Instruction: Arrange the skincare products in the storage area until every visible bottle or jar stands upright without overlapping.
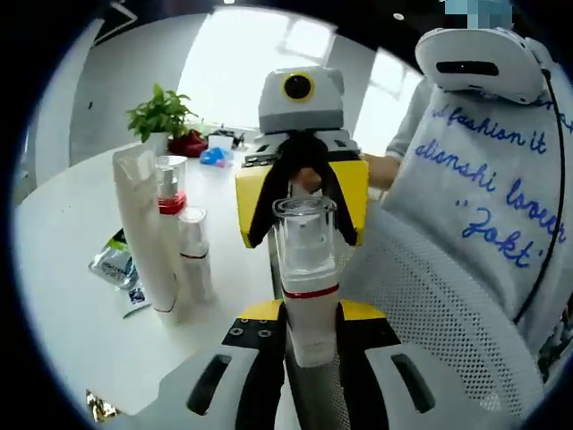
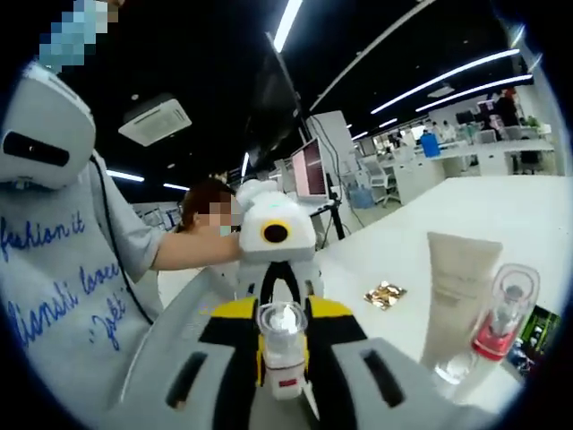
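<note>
A white pump bottle (image 1: 309, 269) with a red band and clear cap stands up between my two grippers, off the table's edge. My left gripper (image 1: 311, 315) is shut on its white body. Facing it, my right gripper (image 1: 306, 193) has its black fingers tight on either side of the clear cap. In the right gripper view the same bottle (image 2: 283, 354) sits between my right gripper's (image 2: 284, 336) jaws. On the white table (image 1: 63, 322) stand a tall white tube (image 1: 143, 224), a red-banded clear-capped bottle (image 1: 170, 184) and a smaller bottle (image 1: 192, 251), all upright and close together.
Sachets (image 1: 115, 264) lie left of the tube and a gold wrapper (image 2: 385, 294) lies near the table's edge. A potted plant (image 1: 161, 116) stands at the far side. A person in a grey lettered shirt (image 1: 501, 179) and a white mesh chair (image 1: 430, 296) are to the right.
</note>
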Action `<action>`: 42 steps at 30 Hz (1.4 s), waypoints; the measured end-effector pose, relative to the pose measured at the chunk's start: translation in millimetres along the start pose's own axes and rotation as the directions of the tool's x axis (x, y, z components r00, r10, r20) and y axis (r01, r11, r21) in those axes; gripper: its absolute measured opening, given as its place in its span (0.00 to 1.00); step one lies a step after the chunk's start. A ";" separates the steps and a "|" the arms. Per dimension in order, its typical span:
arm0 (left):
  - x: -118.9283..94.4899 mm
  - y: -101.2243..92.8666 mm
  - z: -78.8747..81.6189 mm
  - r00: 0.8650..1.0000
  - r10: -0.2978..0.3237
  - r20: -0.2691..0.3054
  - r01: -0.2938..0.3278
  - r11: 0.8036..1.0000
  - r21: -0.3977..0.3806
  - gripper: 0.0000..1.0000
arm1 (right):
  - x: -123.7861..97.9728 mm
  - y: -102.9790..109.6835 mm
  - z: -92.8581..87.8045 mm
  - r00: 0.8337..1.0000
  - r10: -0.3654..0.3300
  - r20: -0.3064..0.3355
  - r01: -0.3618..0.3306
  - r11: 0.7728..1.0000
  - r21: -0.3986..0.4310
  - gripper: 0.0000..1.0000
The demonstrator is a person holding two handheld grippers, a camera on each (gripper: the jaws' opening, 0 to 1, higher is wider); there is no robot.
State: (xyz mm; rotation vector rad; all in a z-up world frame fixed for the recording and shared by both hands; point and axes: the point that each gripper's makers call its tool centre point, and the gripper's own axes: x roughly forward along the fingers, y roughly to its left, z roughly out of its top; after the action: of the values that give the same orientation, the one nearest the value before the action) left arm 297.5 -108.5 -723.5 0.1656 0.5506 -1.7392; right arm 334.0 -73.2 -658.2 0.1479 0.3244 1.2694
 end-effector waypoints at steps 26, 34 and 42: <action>-23.8 67.9 15.2 0.685 0.728 -0.011 -0.726 0.682 -0.087 0.27 | -3.1 -58.2 13.0 0.922 -0.380 0.077 0.373 0.923 0.097 0.19; -29.3 73.1 12.8 0.599 0.798 -0.068 -0.800 0.600 -0.001 0.23 | 0.7 -61.5 14.8 0.908 -0.412 0.082 0.405 0.910 0.087 0.19; -33.4 80.7 5.9 0.547 0.831 -0.098 -0.834 0.552 0.027 0.18 | -0.9 -64.2 12.3 0.894 -0.439 0.087 0.426 0.895 0.131 0.19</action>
State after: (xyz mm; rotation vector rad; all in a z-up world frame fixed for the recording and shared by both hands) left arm 383.7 -93.3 -727.0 0.4300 0.4468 -0.7660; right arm 396.2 -92.2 -664.9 0.2270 0.3067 0.7957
